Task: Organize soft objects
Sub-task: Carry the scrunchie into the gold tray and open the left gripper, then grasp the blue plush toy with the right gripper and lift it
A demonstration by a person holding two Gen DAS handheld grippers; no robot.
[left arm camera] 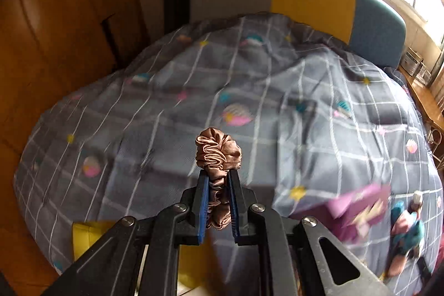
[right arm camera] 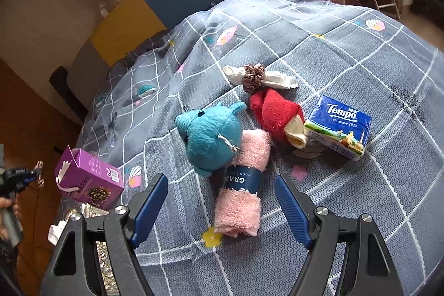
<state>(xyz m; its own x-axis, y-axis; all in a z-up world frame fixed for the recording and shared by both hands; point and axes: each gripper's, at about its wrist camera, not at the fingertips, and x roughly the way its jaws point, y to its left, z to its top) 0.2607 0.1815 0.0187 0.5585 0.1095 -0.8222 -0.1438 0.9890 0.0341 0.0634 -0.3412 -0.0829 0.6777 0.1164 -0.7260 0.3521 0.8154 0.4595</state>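
Fingers of left gripper [left arm camera: 217, 201] pinch a brown scrunchie [left arm camera: 217, 154] aloft; right gripper [right arm camera: 222, 201] hovers wide over pink towel [right arm camera: 244, 185].

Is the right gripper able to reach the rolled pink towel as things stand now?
Probably yes: the right gripper is open, its jaws spread either side of the pink towel on the bed. The blue plush toy overlaps only the far end.

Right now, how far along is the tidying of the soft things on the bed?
Early. Nothing looks sorted yet. In hand: the left gripper is shut on a brown satin scrunchie. The right gripper is open and empty above the rolled pink towel. Also loose on the grey checked quilt: teal plush toy, red cloth, second scrunchie around a white roll.
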